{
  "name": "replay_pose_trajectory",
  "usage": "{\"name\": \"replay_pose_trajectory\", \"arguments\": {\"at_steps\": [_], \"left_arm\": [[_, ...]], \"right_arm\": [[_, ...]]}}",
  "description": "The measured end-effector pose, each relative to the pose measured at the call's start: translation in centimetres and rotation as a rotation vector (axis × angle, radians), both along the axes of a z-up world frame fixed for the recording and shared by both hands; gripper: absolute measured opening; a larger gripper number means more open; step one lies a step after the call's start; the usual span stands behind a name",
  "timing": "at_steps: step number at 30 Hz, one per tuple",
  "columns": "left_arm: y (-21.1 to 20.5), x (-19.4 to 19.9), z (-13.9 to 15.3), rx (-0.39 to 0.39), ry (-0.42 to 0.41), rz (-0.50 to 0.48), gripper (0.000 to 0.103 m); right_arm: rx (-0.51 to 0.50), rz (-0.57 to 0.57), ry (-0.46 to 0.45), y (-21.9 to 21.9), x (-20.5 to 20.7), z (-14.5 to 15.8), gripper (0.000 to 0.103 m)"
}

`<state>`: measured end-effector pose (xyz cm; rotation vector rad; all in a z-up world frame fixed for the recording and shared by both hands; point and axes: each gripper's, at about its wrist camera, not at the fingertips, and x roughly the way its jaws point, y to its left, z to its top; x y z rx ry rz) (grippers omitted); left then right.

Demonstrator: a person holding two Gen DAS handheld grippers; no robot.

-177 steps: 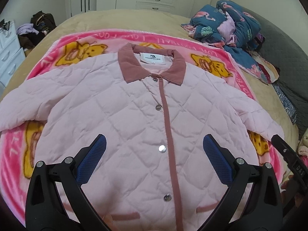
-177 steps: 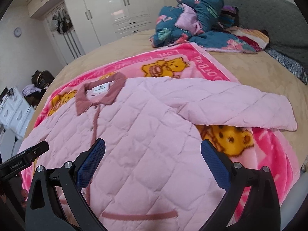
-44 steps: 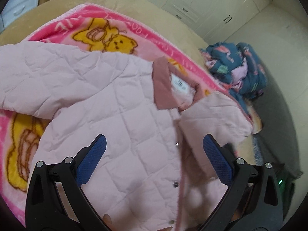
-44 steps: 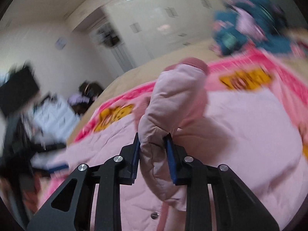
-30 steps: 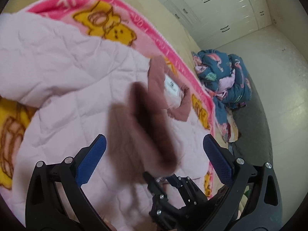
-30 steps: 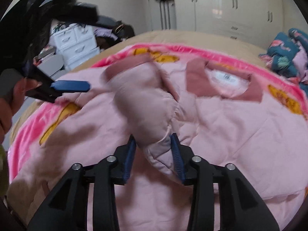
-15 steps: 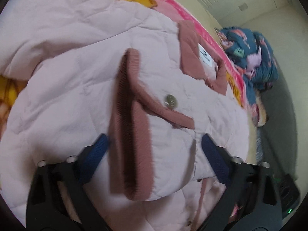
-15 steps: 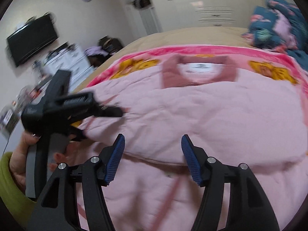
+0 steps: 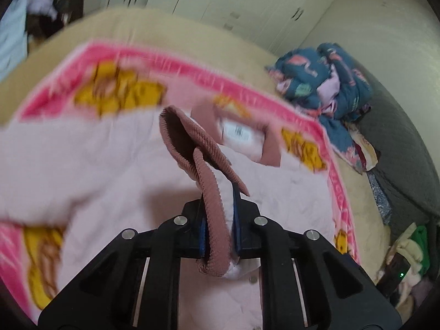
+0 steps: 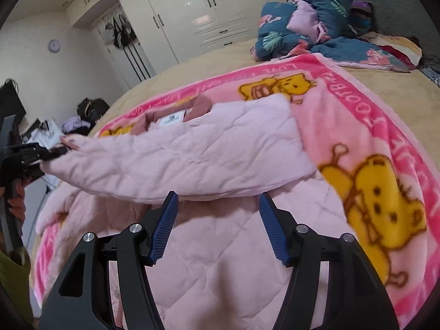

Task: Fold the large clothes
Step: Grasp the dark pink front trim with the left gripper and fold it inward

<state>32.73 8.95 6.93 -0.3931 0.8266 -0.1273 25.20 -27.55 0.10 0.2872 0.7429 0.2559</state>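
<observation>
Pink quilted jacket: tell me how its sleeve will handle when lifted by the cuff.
Probably floppy: the sleeve sags between the left gripper and the jacket. The puffy quilting suggests it is light. The ribbed cuff bunches in the jaws, so likely grippy.

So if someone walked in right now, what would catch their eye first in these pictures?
Probably the pink quilted jacket spread over a bright pink bear-print blanket on the bed, one sleeve folded across its body. Next, the left gripper shut on that sleeve's ribbed cuff, the right gripper open over the jacket's body.
</observation>
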Motion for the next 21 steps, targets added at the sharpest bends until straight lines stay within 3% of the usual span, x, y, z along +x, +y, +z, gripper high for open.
{"name": "replay_pose_trajectory", "arguments": {"at_steps": [2,5,8,12,21], "left_arm": [[-0.1,0.5,0.4,0.077,-0.017,0.005,0.008],[-0.2,1.8,-1.9,0.202,0.029,0.039,0.009],[0.5,2.7,-5.6,0.213,0.122,0.05,0.009],[1.5,2.8,-8.7,0.232,0.181,0.068,0.011],[2.1,2.1,-11.3,0.249,0.224,0.075,0.021]], "right_arm": [[-0.008,-0.013,-0.011,-0.2,0.3,0.3,0.06],[-0.02,-0.007,-0.013,0.0,1.3,0.5,0.06],[-0.047,0.014,-0.009,0.8,2.6,0.6,0.06],[-0.09,0.033,-0.001,2.2,4.5,0.7,0.061],[-0.204,0.058,0.069,4.9,8.6,-1.2,0.079]]}}
